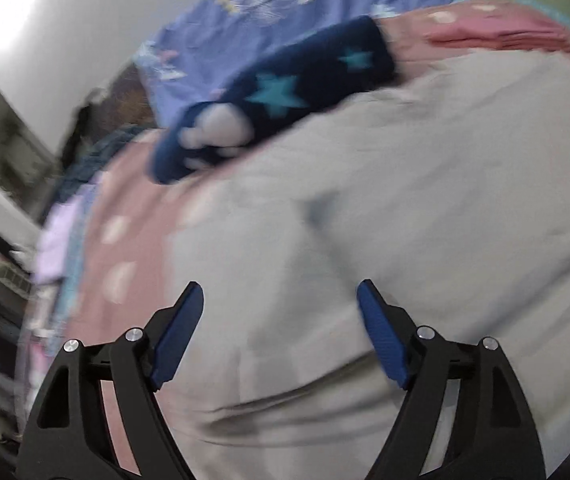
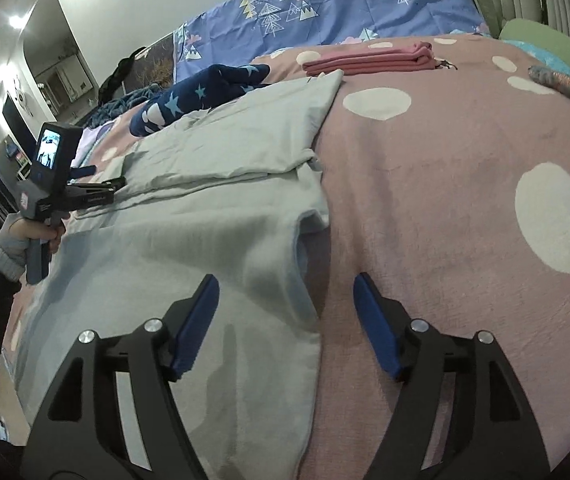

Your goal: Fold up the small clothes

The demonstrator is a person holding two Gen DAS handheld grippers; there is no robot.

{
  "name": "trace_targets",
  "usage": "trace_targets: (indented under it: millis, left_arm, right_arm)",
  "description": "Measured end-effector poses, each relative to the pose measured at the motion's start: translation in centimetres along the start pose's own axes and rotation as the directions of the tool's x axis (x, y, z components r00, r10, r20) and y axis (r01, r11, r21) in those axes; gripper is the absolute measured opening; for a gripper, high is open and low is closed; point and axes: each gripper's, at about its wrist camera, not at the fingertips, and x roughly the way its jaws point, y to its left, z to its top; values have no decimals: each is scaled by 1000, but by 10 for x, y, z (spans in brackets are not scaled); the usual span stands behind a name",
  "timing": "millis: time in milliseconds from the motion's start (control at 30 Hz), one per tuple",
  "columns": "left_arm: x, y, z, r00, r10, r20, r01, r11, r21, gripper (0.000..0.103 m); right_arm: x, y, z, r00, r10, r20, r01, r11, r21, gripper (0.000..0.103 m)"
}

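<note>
Your bed point(image 2: 465, 208) fills both views, covered by a pink blanket with white spots. Against the far wall hangs a blue sheet point(image 2: 345, 8) printed with trees and clouds. Spread across the blanket's left half lies the pale grey shirt point(image 2: 213, 184), its upper part folded over onto itself, one short sleeve point(image 2: 313, 216) poking right toward the bare blanket. Beyond it, at the far left, sits a dark navy garment with light blue stars point(image 2: 205, 88); to the right of that, a folded pink cloth point(image 2: 369, 60) rests flat. Your right gripper point(image 2: 285, 292) hovers over the shirt's near right edge, fingers released, nothing between them. Your left gripper point(image 1: 281, 300) hangs above the grey fabric, fingers likewise spread wide and empty; that view is blurred. Your left hand point(image 2: 41, 232) grips its handle at the shirt's left edge.
</note>
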Motion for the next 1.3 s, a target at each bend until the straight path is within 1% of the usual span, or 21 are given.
trace_targets:
  millis: [33, 67, 100, 133, 167, 233, 300, 400, 433, 500, 533, 600, 667, 733, 767, 867, 1000, 1033, 1100, 1167, 1300]
  left_arm:
    - [5, 20, -2, 998, 65, -13, -65, 998, -27, 80]
    - [9, 40, -5, 994, 106, -25, -107, 992, -70, 80]
    - [10, 62, -9, 991, 132, -39, -136, 983, -124, 80]
    - [8, 92, -17, 988, 148, -52, -155, 965, -210, 80]
    - [5, 110, -23, 988, 146, -52, -155, 949, -273, 80]
    - [-8, 143, -43, 993, 117, -34, -120, 912, -393, 80]
    - [-21, 154, -62, 997, 73, -11, -70, 897, -436, 82]
    - [-35, 147, -96, 997, -75, 5, 69, 883, -464, 82]
    - [-41, 141, -110, 988, -155, 23, 147, 867, -476, 82]
    - [-53, 127, -136, 958, -282, 53, 271, 828, -491, 82]
    - [-60, 120, -150, 941, -333, 62, 318, 807, -497, 82]
    - [-72, 109, -179, 919, -388, 61, 363, 779, -512, 82]
    - [-79, 102, -200, 902, -427, 63, 393, 752, -529, 82]
    - [-89, 101, -223, 874, -479, 85, 444, 716, -539, 82]
    - [-97, 98, -233, 864, -493, 101, 466, 707, -533, 82]
    - [-112, 97, -253, 822, -552, 142, 537, 668, -515, 77]
    - [-127, 97, -271, 773, -614, 162, 604, 633, -484, 64]
    - [-129, 98, -275, 763, -626, 163, 616, 626, -479, 61]
    - [-135, 100, -281, 742, -648, 170, 639, 606, -474, 50]
    - [-140, 99, -288, 710, -681, 178, 670, 575, -469, 44]
    - [-154, 92, -301, 670, -721, 176, 713, 560, -421, 44]
  right_arm:
    - [0, 0, 0, 1000, 4, -1, -4, 1000, 2, 73]
    - [0, 0, 0, 1000, 6, -2, -6, 1000, 1, 74]
    - [1, 1, 0, 1000, 6, -4, -6, 1000, -2, 74]
    - [2, 2, 0, 1000, 6, -6, -6, 1000, -5, 75]
    - [2, 2, 0, 1000, 6, -7, -6, 1000, -8, 76]
    - [2, 3, 0, 1000, 8, -9, -8, 1000, -12, 77]
    - [2, 2, 0, 1000, 14, -7, -14, 1000, -8, 77]
    - [1, 1, 0, 1000, 20, -4, -20, 1000, -3, 77]
    - [1, 1, -1, 1000, 22, -3, -22, 1000, -2, 77]
    - [0, 1, -2, 1000, 24, 0, -24, 1000, 0, 77]
    - [-1, 1, -2, 1000, 27, 3, -27, 1000, 2, 77]
    - [-4, 0, -2, 999, 32, 8, -32, 999, 7, 77]
    - [-9, -1, -6, 999, 46, 5, -46, 999, 14, 77]
    - [-15, -1, -15, 997, 75, -19, -75, 997, 13, 77]
    - [-18, 0, -18, 996, 87, -31, -87, 996, 7, 77]
    - [-33, 5, -38, 985, 158, -68, -159, 987, -17, 74]
    - [-60, 5, -67, 966, 237, -99, -239, 971, -3, 69]
    - [-67, 2, -74, 961, 256, -104, -256, 967, 16, 66]
    - [-78, -3, -86, 952, 286, -108, -282, 958, 57, 61]
    - [-89, -9, -97, 942, 315, -113, -303, 946, 110, 55]
    - [-101, -10, -109, 931, 343, -124, -326, 935, 141, 54]
